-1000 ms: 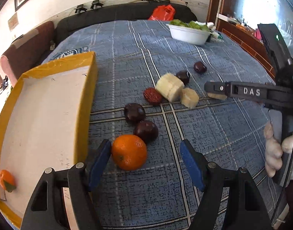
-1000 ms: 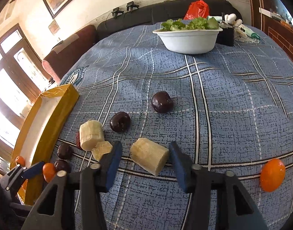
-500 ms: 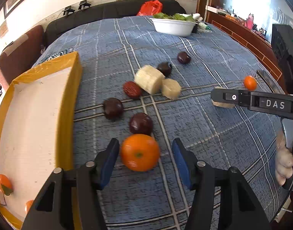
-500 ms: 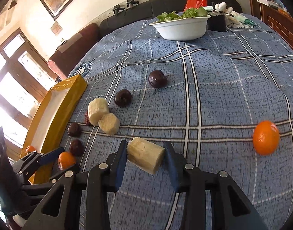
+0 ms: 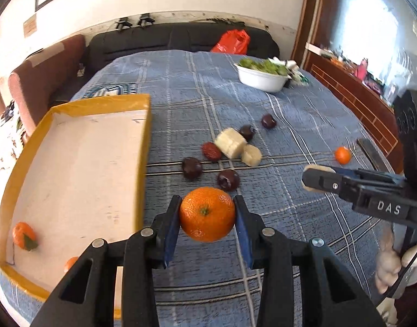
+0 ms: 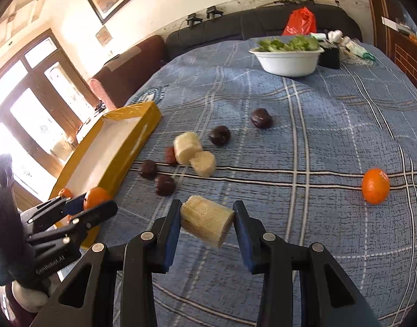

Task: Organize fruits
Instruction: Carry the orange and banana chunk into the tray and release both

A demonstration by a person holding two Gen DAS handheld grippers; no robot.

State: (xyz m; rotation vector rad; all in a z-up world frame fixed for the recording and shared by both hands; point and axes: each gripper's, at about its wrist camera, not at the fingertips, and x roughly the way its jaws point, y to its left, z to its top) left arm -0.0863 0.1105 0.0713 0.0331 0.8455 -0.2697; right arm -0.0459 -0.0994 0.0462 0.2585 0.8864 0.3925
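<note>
Left wrist view: the left gripper point(image 5: 207, 215) has its jaws clenched on a tangerine point(image 5: 207, 214), both blue pads pressed to its sides and the stem end facing the camera. The fruit hangs clear of the blue plaid cloth point(image 5: 304, 125), just beside the near right wall of the yellow-rimmed tray point(image 5: 141, 163), probably so it can join the two tangerines point(image 5: 23, 235) already lying at the tray's near left corner. In the right wrist view, the right gripper point(image 6: 207, 224) grips a banana chunk point(image 6: 207, 224) crosswise, jaws about as far apart as the chunk is long, one cut end against each pad. It too appears lifted off the cloth. Loose plums point(image 6: 220, 135), two more banana pieces point(image 6: 187, 148) and a tangerine point(image 6: 375, 185) near the cloth's right edge remain unsorted, which suggests the sorting is at an early stage.
</note>
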